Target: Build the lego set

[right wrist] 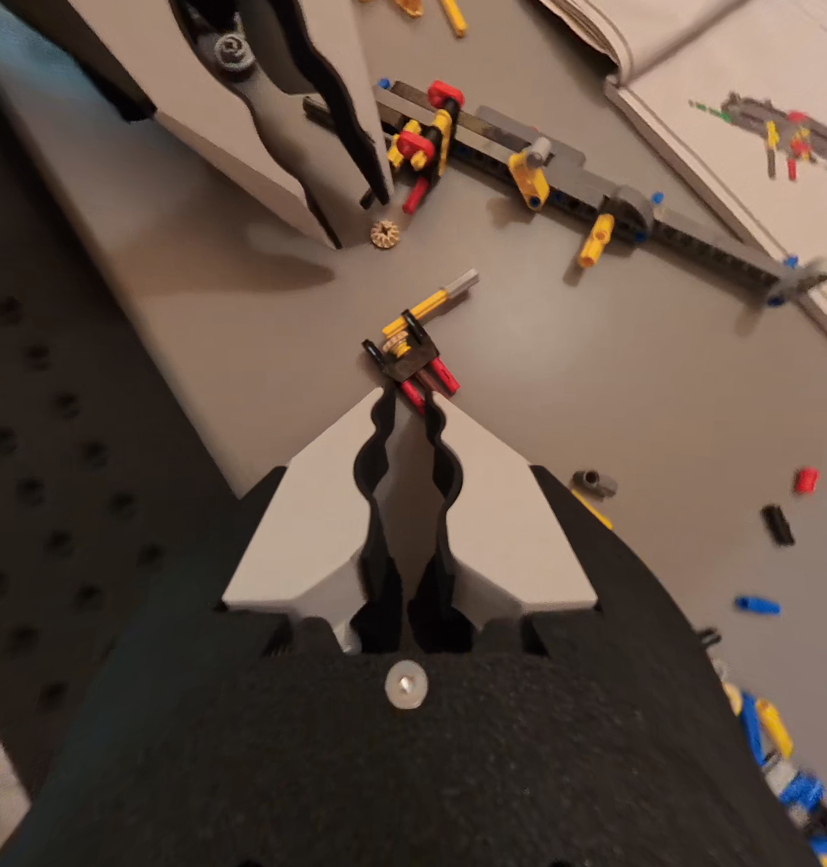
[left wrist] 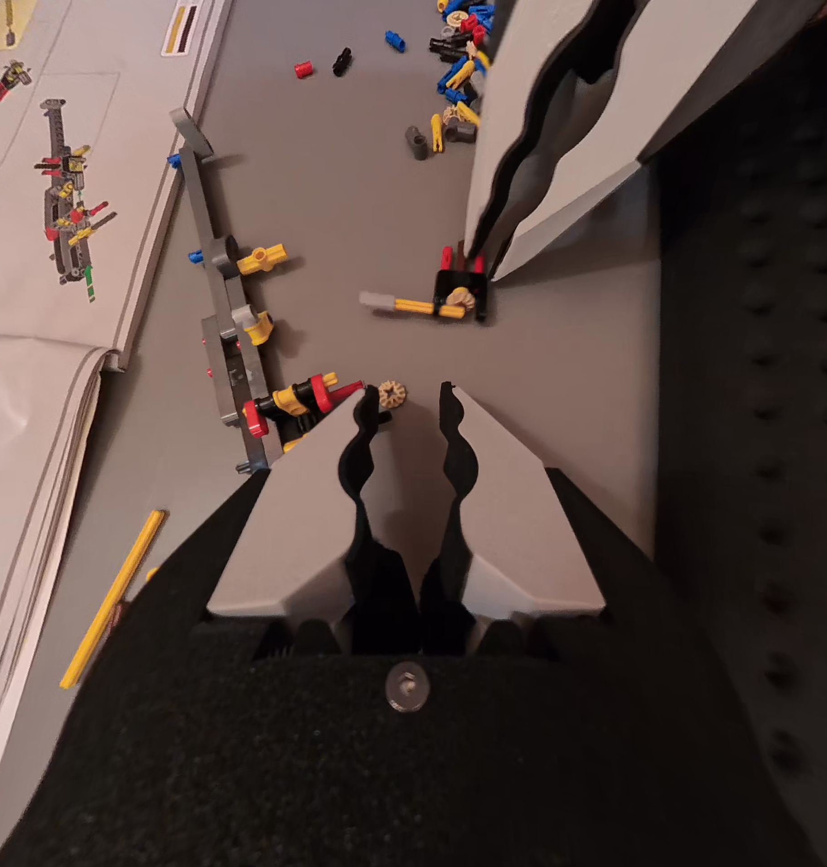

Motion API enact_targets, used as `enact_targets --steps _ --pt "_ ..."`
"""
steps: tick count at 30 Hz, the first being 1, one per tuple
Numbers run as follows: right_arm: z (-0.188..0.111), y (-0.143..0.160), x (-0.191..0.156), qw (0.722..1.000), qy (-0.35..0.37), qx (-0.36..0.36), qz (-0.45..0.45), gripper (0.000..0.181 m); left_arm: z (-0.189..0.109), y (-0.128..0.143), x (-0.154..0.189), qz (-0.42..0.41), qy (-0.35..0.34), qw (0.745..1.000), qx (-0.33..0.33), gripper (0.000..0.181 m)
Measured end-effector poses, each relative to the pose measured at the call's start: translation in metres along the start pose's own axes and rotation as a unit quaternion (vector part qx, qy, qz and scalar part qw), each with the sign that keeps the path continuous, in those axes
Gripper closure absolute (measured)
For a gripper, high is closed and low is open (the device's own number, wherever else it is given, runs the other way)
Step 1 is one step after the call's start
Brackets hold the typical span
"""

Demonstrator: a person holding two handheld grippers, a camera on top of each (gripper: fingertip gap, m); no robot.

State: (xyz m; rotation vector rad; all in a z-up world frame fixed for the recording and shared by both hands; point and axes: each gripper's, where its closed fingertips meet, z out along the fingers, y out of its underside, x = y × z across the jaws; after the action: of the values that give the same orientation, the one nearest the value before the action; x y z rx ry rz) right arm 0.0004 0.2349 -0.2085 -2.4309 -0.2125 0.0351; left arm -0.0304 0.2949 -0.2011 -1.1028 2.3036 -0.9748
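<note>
Right claw [right wrist: 409, 399] pinching small black-frame subassembly's [right wrist: 409, 349] red pins | left claw [left wrist: 404, 399] agape beside tan plastic gear [left wrist: 392, 393] | step: gear pickup | next: straddle gear, close.

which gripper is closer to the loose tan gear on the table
Left. The left gripper has the tan gear at its open fingertips; the right gripper is farther off, at the small black frame assembly.

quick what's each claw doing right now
Left claw: open, empty, tan gear lying loose at its tips.
Right claw: closed on the small black sub-assembly, gripping its red pins.
</note>
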Motion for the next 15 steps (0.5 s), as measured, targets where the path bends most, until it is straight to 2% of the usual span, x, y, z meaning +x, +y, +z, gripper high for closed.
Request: enact_targets --steps 3,6,9,11,12,13,15 --pt "0.003 -0.005 0.001 0.999 -0.035 0.004 -0.028 0.16 -0.004 -0.005 -0.001 0.004 -0.001 1.0 0.018 0.158" --pt "-0.005 -0.006 -0.005 0.998 -0.061 -0.007 0.012 0.155 -0.009 -0.004 0.006 -0.01 0.03 0.999 0.031 0.158" --pt "-0.015 -0.011 -0.022 0.998 -0.051 0.011 0.029 0.152 -0.009 -0.014 0.015 -0.015 0.063 0.997 0.045 0.155" --pt "-0.013 -0.015 -0.027 0.998 -0.037 0.024 0.049 0.151 -0.004 -0.024 0.024 -0.021 0.092 0.994 0.048 0.149" --pt "-0.009 -0.013 -0.028 0.998 -0.032 0.015 0.055 0.143 0.0 -0.026 0.025 -0.022 0.097 0.994 0.04 0.145" --pt "-0.005 -0.011 -0.027 0.998 -0.026 0.004 0.061 0.137 0.005 -0.027 0.026 -0.018 0.099 0.994 0.032 0.139" --pt "0.002 -0.007 -0.024 0.997 -0.024 -0.004 0.067 0.136 0.011 -0.031 0.023 -0.004 0.091 0.996 0.022 0.131"
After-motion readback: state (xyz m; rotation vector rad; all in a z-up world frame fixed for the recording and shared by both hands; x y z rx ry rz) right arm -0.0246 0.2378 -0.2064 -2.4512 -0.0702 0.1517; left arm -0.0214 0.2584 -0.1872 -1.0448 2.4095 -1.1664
